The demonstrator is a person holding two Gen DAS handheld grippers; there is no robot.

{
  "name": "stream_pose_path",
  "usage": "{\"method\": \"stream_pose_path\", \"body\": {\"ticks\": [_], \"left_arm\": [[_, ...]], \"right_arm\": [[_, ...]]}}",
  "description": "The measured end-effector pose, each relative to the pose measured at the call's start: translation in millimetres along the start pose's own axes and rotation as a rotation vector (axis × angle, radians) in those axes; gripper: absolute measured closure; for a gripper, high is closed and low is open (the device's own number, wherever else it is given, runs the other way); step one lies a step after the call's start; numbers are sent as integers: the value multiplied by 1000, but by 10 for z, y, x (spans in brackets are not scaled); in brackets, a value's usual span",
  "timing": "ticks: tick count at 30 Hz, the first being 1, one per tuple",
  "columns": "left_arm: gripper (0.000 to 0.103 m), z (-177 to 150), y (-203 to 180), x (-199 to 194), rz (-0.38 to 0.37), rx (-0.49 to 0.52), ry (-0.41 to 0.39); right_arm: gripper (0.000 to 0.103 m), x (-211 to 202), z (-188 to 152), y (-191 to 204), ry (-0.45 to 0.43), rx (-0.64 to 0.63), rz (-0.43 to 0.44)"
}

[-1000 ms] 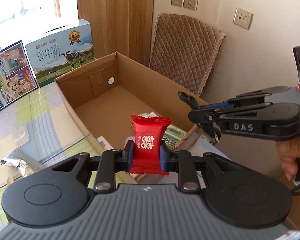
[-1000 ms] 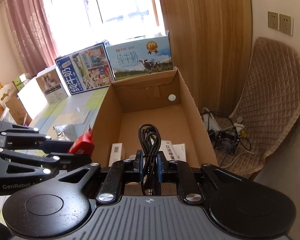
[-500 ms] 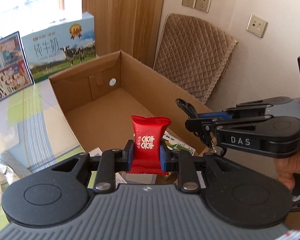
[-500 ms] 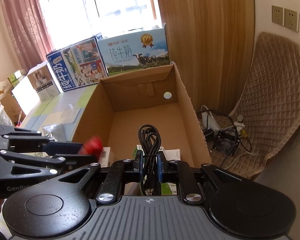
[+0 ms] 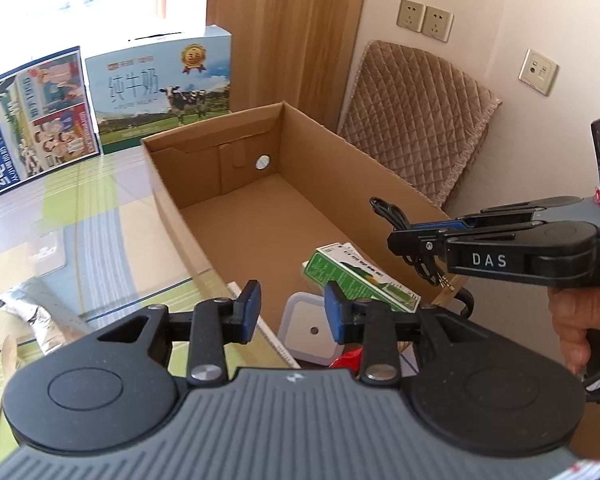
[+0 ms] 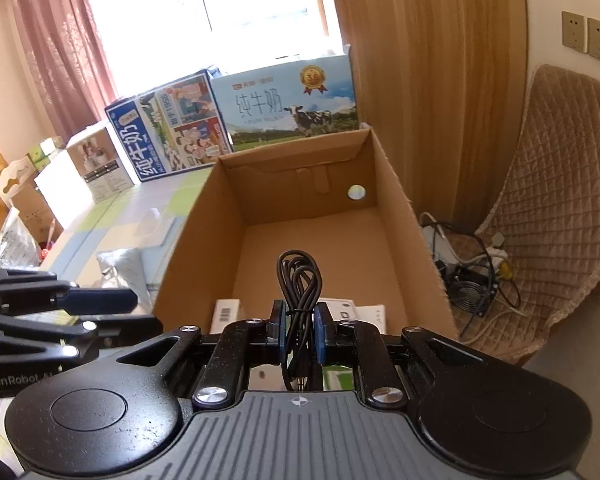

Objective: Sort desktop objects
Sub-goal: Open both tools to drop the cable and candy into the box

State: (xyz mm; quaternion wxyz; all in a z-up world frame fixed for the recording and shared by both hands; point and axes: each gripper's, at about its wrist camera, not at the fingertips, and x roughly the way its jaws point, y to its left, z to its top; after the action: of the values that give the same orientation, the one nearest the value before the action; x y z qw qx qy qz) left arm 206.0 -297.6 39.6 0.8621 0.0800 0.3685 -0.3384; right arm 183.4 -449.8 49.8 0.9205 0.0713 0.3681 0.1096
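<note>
Our left gripper (image 5: 292,309) hangs with jaws apart over the cardboard box (image 5: 380,176), where only its view shows the red candy (image 5: 347,360), while our right gripper (image 6: 300,326) pinches the black cable (image 6: 299,276).

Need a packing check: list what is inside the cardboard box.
In the cardboard box: green carton, white square item, red candy wrapper mostly hidden behind the left gripper. Near corner is covered.

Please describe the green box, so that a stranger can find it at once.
Look into the open cardboard box on the table. At its near end, beside a white square device, lies the green box, flat and oblong. It is the only green item there.
</note>
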Motion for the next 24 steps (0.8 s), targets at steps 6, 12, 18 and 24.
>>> {"method": "stream_pose_path", "body": {"ticks": [6, 12, 18, 24], "left_arm": [[65, -52, 51, -76, -5, -18, -11], [60, -152, 87, -152, -2, -42, -16], [54, -277, 118, -239, 2, -66, -16], [51, -402, 154, -386, 17, -84, -21]], "right_arm": [[92, -11, 21, 14, -32, 41, 35], [77, -95, -17, -7, -44, 60, 11], [68, -197, -87, 46, -49, 78, 9], [64, -314, -187, 163, -42, 71, 12]]}}
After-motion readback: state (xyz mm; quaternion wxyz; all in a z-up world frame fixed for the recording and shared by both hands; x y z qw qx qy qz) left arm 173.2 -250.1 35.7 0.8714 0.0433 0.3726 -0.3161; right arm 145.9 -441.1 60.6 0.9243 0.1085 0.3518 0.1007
